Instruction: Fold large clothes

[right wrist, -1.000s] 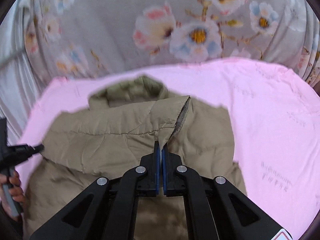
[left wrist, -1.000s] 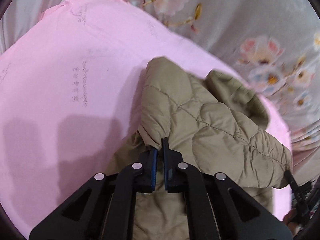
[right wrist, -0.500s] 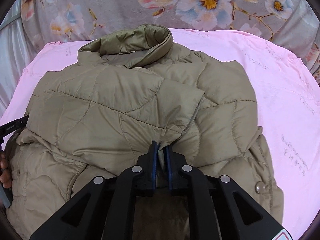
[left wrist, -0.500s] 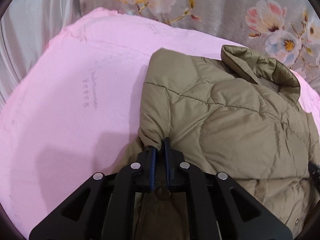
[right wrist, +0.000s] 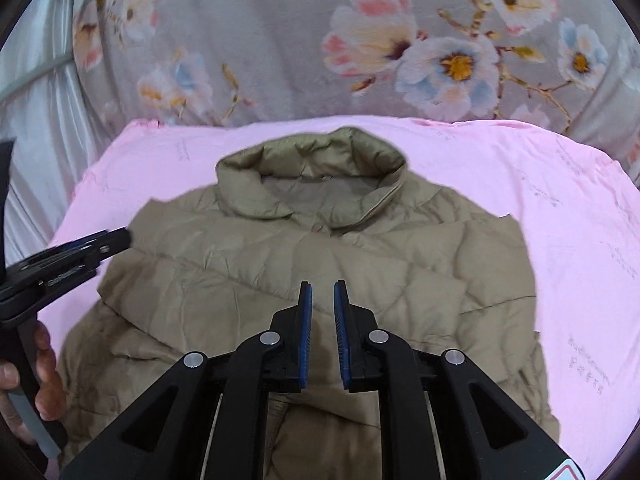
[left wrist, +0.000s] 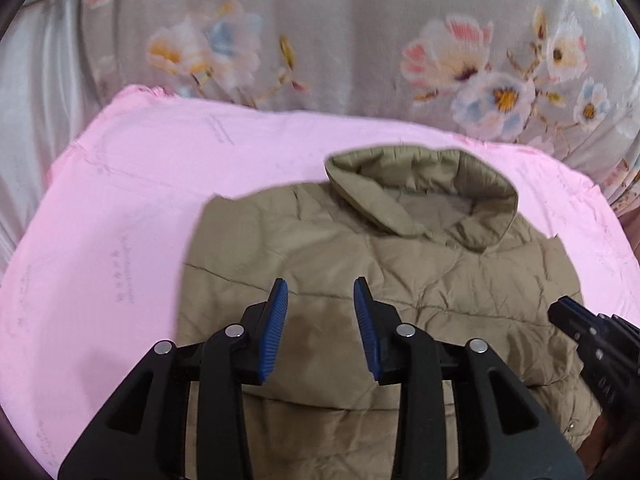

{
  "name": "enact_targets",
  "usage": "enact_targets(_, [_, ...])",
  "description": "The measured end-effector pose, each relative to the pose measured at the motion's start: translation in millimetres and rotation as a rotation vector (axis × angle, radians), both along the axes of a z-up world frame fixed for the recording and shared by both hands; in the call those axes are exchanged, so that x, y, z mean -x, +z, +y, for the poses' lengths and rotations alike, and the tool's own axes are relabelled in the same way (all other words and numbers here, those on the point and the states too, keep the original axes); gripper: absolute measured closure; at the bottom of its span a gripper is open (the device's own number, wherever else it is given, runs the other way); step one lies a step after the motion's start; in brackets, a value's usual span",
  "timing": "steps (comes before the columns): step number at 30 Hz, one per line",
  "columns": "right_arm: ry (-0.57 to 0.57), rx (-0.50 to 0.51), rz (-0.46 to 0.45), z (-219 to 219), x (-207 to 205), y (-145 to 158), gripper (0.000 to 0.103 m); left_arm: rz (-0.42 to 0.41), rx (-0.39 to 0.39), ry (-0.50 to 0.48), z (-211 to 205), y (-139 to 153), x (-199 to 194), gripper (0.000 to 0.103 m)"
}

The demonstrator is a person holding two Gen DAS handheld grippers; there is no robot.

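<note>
**Quilted jacket laid on pink sheet, both grippers free of it**

A khaki quilted jacket (right wrist: 320, 264), puffy and stitched in curved panels, is spread on a smooth pink sheet (right wrist: 580, 208) faintly printed with small text. Its stand-up collar (right wrist: 312, 168) is seen at the far end, rounded and slightly glossy, and both sleeves are folded across the chest. A grey floral fabric (right wrist: 280, 40) with a soft nap is seen behind the sheet.

The left gripper (left wrist: 320, 328), black with ribbed blue pads, is held above the jacket's near left part; its jaws are opening and nothing is caught between them. The right gripper (right wrist: 322, 332) is held over the middle of the jacket, its jaws parted by a narrow gap with no cloth pinched. A hand (right wrist: 40, 380) on the left gripper's handle is seen at the left edge of the right wrist view
</note>
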State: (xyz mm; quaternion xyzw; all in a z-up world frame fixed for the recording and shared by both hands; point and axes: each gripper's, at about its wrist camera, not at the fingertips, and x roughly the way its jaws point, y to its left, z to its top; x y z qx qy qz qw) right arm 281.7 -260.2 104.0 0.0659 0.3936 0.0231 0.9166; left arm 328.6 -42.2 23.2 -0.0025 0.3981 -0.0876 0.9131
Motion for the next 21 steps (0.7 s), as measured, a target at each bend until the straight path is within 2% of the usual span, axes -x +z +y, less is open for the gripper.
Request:
enact_targets(4, [0.017,0.010,0.051,11,-5,-30,0.091,0.059,-0.024,0.008,-7,-39,-3,0.070])
enact_targets(7, [0.013,0.023,0.072,10,-5,-51,0.091,0.017,-0.065,0.007,-8,-52,2,0.070])
enact_targets(11, [0.006,0.017,0.060,9,0,-60,0.091,-0.012,-0.108,0.008,-14,-57,8,0.070])
enact_targets(16, [0.000,0.050,0.053,13,2,-65,0.091,-0.010,-0.128,0.009,-15,-60,7,0.070])
enact_targets(21, [-0.003,0.015,0.063,9,0,-68,0.090,-0.002,-0.176,0.009,-21,-65,5,0.070])
